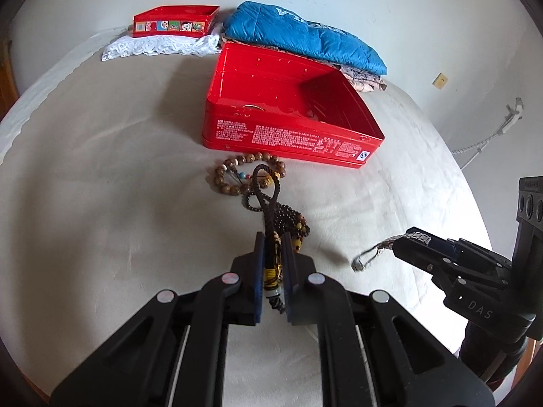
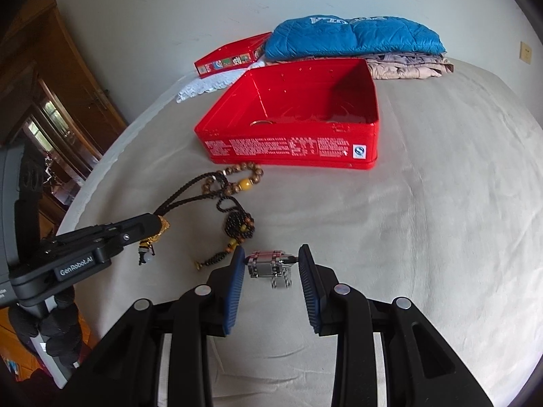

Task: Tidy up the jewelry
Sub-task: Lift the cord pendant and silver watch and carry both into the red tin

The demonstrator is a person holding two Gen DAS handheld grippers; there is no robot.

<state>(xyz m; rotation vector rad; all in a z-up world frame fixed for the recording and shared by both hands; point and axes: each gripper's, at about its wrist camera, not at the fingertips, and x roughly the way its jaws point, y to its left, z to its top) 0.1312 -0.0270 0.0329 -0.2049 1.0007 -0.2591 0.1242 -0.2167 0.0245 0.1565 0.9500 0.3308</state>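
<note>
The left tongs [image 1: 273, 264] are clenched on a dark cord necklace [image 1: 268, 196], its loop trailing ahead toward the red tin [image 1: 288, 135] on the bed [image 1: 101, 203]. The right tongs [image 2: 271, 264] grip a metal watch band [image 2: 271, 266] across its width. Only the right view shows a black bead strand [image 2: 237, 227] lying just left of the right tongs; the left view alone shows the band's loose end dangling.

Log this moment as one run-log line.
left gripper: shut on braided cord necklace | right gripper: shut on metal watch band | red tin: open
</note>
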